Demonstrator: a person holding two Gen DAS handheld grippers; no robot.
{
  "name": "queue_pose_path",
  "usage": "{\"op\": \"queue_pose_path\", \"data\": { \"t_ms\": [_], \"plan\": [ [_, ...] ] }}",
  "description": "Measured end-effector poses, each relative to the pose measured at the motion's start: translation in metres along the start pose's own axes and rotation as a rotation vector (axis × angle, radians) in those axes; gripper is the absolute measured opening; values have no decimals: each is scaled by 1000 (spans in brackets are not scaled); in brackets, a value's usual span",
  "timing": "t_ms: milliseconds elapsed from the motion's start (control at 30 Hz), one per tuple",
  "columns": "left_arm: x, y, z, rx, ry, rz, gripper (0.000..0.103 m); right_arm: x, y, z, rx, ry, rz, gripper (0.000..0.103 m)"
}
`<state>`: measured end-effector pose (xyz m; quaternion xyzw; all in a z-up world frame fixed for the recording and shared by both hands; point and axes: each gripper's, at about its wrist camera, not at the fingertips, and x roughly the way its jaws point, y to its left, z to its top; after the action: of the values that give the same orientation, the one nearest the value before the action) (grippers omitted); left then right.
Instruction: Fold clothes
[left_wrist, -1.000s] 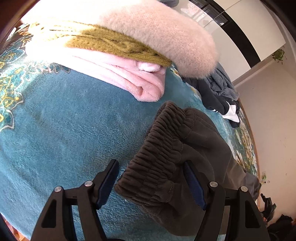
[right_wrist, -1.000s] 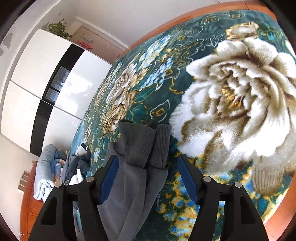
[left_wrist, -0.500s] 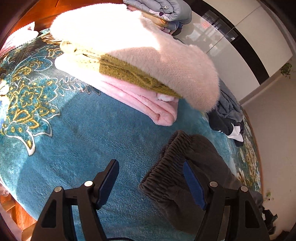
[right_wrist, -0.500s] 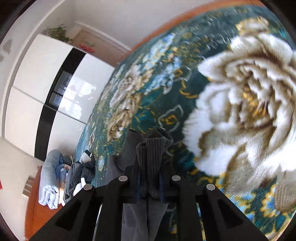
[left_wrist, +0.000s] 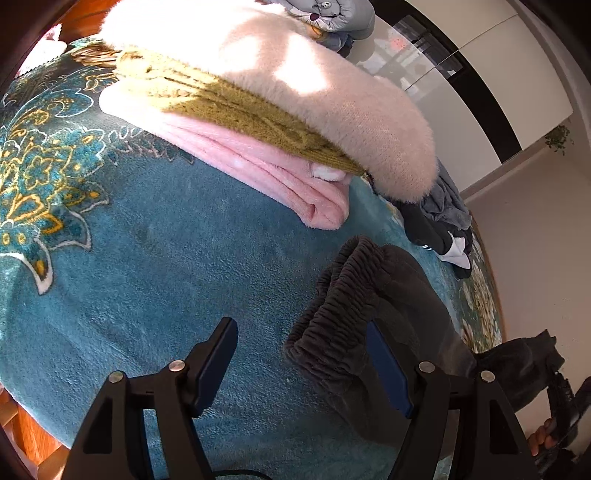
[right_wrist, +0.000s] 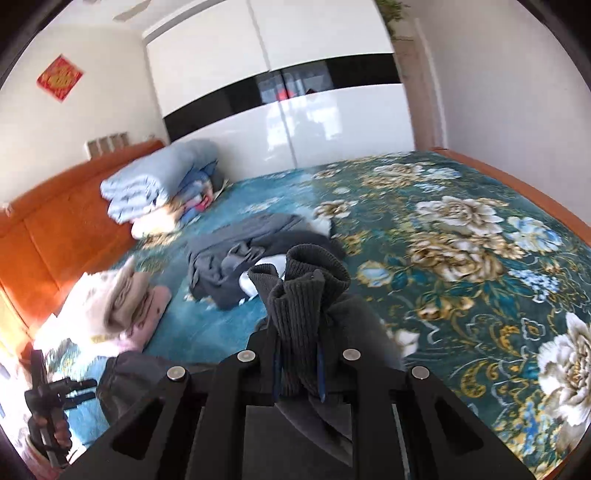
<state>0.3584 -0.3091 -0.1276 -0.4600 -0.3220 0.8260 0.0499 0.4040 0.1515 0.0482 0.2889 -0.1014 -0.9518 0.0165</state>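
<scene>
Dark grey sweatpants (left_wrist: 369, 295) lie on the teal floral blanket (left_wrist: 147, 258), their elastic waistband (left_wrist: 340, 306) bunched toward my left gripper (left_wrist: 306, 365). The left gripper is open and empty, its right finger beside the waistband. My right gripper (right_wrist: 298, 373) is shut on the ribbed leg cuffs (right_wrist: 303, 295) of the same pants and holds them lifted above the bed. The right gripper also shows at the lower right of the left wrist view (left_wrist: 554, 417).
A stack of folded clothes (left_wrist: 280, 122), cream, mustard knit and pink, lies just beyond the pants. A heap of unfolded dark clothes (right_wrist: 251, 247) is mid-bed. Folded quilts (right_wrist: 155, 184) sit by the orange headboard (right_wrist: 55, 236). A wardrobe (right_wrist: 288, 110) stands behind.
My right gripper closed on the leg cuffs and lifted them, swinging toward the waistband end. My left gripper drew back from the waistband and stays open.
</scene>
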Motion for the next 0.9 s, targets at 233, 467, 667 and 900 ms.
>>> {"op": "queue_pose_path", "data": {
  "t_ms": [233,467,667,900],
  "plan": [
    [9,17,-16,-30,39,-28,80,88,93,-84,-202,227,-24,16],
    [5,21,-16,-63,45,-99,81,86,100,-98,-206,321,135,39],
    [12,15,-23,-31,66,-97,85,53,50,-69,-8,154,99,55],
    [27,-6,-21,10,60,-100,91,107,52,-113,-97,411,28,55]
  ]
}}
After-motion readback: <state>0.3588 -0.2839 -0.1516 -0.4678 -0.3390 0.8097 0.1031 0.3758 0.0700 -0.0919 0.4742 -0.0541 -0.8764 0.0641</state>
